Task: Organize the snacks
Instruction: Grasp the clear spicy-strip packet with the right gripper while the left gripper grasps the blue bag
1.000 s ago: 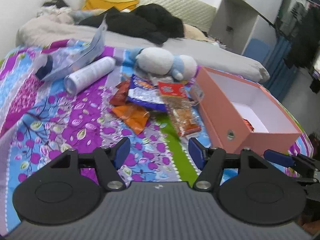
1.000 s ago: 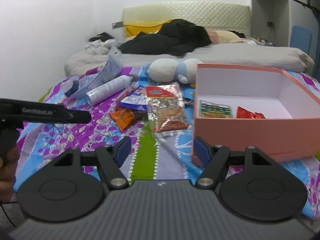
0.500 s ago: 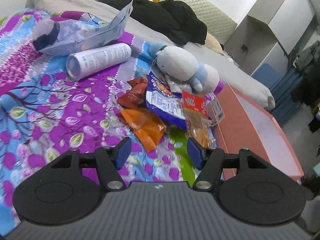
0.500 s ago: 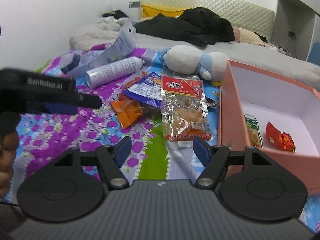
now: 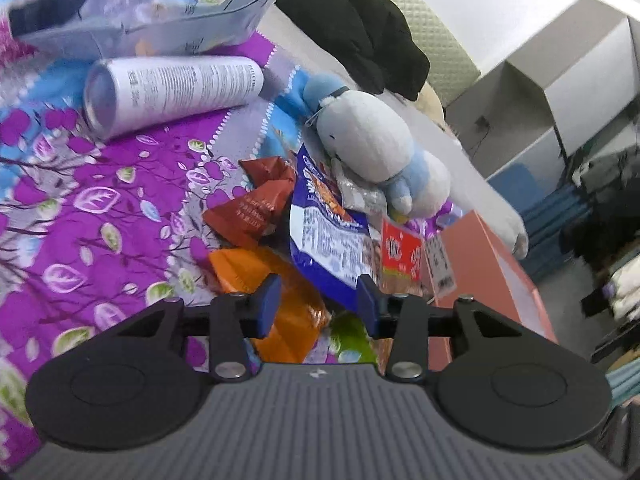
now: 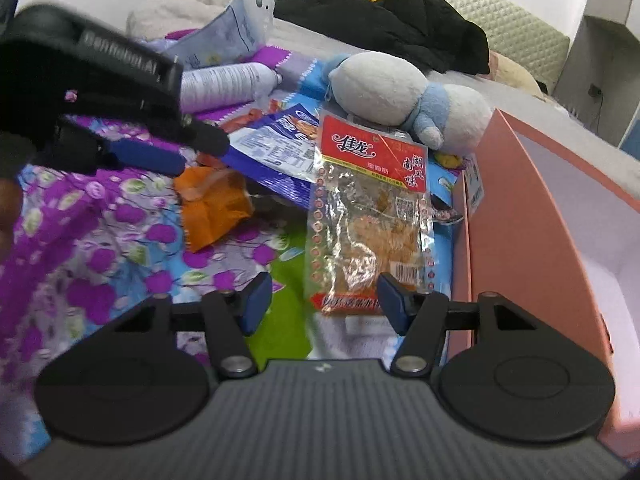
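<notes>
A pile of snack packets lies on the patterned bedspread beside a pink box (image 6: 516, 216). My left gripper (image 5: 318, 306) is open just above an orange packet (image 5: 280, 292), with a blue-and-white packet (image 5: 328, 240) and a brown-red packet (image 5: 252, 210) just beyond. It also shows in the right wrist view (image 6: 160, 156), over the orange packet (image 6: 212, 208). My right gripper (image 6: 324, 300) is open at the near end of a clear packet with a red label (image 6: 372, 216), which lies against the box's left wall.
A white and blue plush toy (image 5: 372, 148) lies behind the packets. A white spray can (image 5: 168, 92) and a pale plastic bag (image 5: 160, 28) lie further left. Dark clothes are heaped near the headboard. The box's pink side (image 5: 488, 276) shows on the right.
Both grippers have moved forward and down toward the snack pile. The left one now hovers over the orange packet, and the right one has reached the clear red-label packet.
</notes>
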`<state>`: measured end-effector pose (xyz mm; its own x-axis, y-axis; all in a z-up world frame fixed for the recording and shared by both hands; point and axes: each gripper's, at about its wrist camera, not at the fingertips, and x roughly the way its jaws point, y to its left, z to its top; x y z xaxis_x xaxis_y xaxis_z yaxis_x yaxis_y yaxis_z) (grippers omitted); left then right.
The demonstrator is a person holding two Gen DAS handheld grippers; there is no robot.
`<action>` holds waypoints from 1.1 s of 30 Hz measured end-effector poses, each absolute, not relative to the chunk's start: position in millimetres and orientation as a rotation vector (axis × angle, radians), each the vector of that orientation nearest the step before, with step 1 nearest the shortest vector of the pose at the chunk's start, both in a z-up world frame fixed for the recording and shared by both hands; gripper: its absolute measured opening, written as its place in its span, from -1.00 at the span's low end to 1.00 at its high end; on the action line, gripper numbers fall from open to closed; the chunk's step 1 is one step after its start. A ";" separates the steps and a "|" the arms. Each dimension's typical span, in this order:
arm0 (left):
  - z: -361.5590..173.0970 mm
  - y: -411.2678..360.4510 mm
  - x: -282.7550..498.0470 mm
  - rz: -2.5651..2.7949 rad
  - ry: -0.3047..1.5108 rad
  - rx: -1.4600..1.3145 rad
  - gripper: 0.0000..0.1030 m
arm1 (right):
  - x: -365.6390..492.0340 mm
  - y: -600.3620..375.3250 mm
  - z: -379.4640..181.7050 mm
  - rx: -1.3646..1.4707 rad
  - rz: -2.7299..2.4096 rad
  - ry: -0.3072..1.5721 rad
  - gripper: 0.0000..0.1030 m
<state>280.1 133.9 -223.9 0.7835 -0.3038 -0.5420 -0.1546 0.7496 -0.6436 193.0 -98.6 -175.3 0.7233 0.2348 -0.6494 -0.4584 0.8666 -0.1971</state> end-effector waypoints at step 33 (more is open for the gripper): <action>-206.2 134.6 226.8 -0.112 0.663 -0.861 -0.91 | 162.7 -96.0 -142.1 -0.421 0.371 0.594 -0.95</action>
<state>226.8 134.6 -206.2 0.7957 -0.3488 -0.4951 -0.1675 0.6589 -0.7334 162.7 -96.0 -142.1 0.7680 0.2127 -0.6041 -0.4492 0.8512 -0.2714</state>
